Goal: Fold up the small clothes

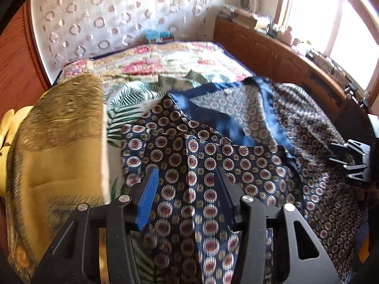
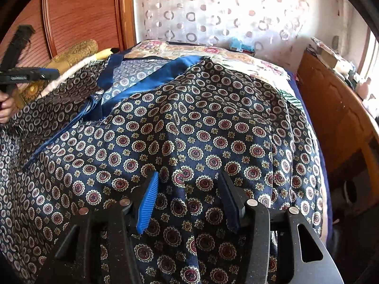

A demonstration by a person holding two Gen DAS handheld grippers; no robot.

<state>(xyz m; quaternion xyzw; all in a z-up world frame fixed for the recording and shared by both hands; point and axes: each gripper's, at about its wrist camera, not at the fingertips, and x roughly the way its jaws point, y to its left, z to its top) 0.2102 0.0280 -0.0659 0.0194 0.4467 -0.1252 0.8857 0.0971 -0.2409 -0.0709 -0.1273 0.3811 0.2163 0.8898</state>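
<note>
I saw a home bedroom | bed point(image 1: 189, 54) with floral cover | patterned curtain point(image 2: 236, 11) | wooden cabinet point(image 1: 272, 52) under sunny window point(image 1: 319, 7)

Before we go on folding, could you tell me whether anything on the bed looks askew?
Yes: the navy patterned garment lies rumpled, not flat. Its blue-trimmed edge is flipped back, showing the paler underside, and a ridge of cloth rises between the right tool's open fingers.

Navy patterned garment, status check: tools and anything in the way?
Left tool and right tool open over navy patterned garment, spread on bed, unfolded. Mustard cloth lies beside it.
</note>
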